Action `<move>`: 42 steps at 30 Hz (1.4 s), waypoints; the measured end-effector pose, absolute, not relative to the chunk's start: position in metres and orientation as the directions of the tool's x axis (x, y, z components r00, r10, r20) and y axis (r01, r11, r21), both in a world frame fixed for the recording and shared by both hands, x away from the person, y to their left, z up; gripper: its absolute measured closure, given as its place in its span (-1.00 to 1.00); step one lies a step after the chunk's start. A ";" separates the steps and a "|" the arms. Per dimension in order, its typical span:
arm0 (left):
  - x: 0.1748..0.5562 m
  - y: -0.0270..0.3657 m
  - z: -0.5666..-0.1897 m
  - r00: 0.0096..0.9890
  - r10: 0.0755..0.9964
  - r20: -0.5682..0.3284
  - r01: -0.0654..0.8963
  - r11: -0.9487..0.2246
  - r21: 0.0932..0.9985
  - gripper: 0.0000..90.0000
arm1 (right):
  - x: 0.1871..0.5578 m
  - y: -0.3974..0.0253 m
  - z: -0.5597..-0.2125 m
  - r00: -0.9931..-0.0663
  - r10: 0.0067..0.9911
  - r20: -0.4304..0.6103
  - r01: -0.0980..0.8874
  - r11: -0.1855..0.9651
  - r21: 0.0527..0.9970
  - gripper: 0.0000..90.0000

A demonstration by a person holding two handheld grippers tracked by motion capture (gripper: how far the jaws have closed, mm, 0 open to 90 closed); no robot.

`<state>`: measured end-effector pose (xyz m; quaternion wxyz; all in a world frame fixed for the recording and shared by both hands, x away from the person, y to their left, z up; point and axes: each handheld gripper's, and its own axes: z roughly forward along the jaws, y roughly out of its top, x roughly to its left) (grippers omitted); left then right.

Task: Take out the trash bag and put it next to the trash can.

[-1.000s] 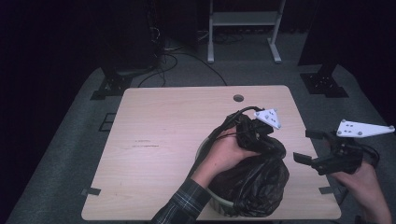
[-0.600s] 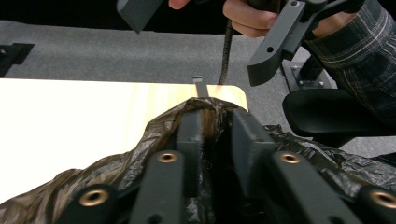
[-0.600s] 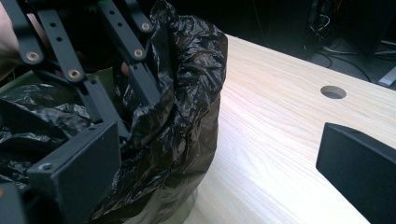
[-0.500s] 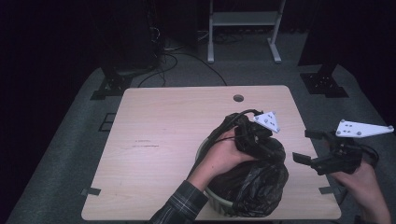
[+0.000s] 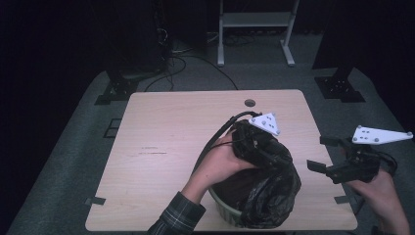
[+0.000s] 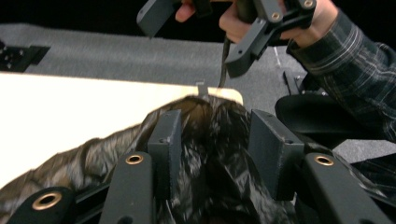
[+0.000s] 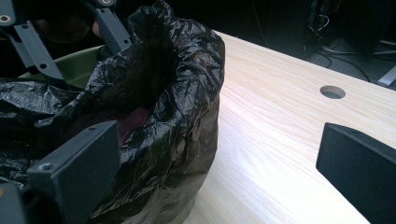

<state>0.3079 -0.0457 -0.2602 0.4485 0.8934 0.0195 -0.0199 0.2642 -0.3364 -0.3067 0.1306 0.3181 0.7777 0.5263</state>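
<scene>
A black trash bag lines a green bin at the table's near right. My left gripper rests on top of the bag, held by a hand in a plaid sleeve. In the left gripper view its jaws stand apart with crumpled bag plastic bulging between them. My right gripper hovers open just off the table's right edge, beside the bag and apart from it. In the right gripper view the bag and green rim lie at left, with the left gripper's fingers above.
The light wooden table has a cable hole near its far edge and tape tabs at its near corners. A white stand, black stand bases and floor cables lie beyond.
The left hand and gripper have shifted slightly left on the bag, crumpling it and baring more of the bin's rim. The right gripper has hardly moved.
</scene>
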 end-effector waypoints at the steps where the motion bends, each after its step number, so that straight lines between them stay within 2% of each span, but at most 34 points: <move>1: 0.307 -0.043 -0.260 0.999 0.019 -0.050 0.051 -0.597 0.801 0.15 | 0.264 -0.337 -0.307 -0.764 0.631 0.132 0.357 0.243 0.902 -1.00; 10: 0.296 -0.004 -0.254 0.998 0.042 -0.053 0.067 -0.541 0.839 0.03 | 0.264 -0.338 -0.307 -0.763 0.632 0.133 0.357 0.242 0.902 -1.00; 16: 0.289 0.026 -0.251 0.995 0.091 -0.039 0.081 -0.519 0.851 -0.07 | 0.264 -0.335 -0.307 -0.763 0.632 0.132 0.359 0.246 0.900 -1.00; 20: 0.283 0.043 -0.249 0.992 0.120 -0.032 0.089 -0.504 0.859 -0.23 | 0.264 -0.334 -0.308 -0.765 0.630 0.134 0.362 0.249 0.898 -1.00; 31: 0.266 0.114 -0.258 0.951 0.308 -0.009 0.157 -0.459 0.874 -0.69 | 0.265 -0.333 -0.308 -0.764 0.631 0.137 0.363 0.245 0.899 -1.00; 37: 0.263 0.145 -0.280 0.919 0.394 0.012 0.178 -0.443 0.879 -0.97 | 0.265 -0.332 -0.308 -0.762 0.632 0.141 0.365 0.240 0.899 -1.00; 42: 0.262 0.171 -0.313 0.888 0.459 0.015 0.212 -0.440 0.873 -1.00 | 0.265 -0.330 -0.306 -0.766 0.626 0.143 0.363 0.240 0.900 -1.00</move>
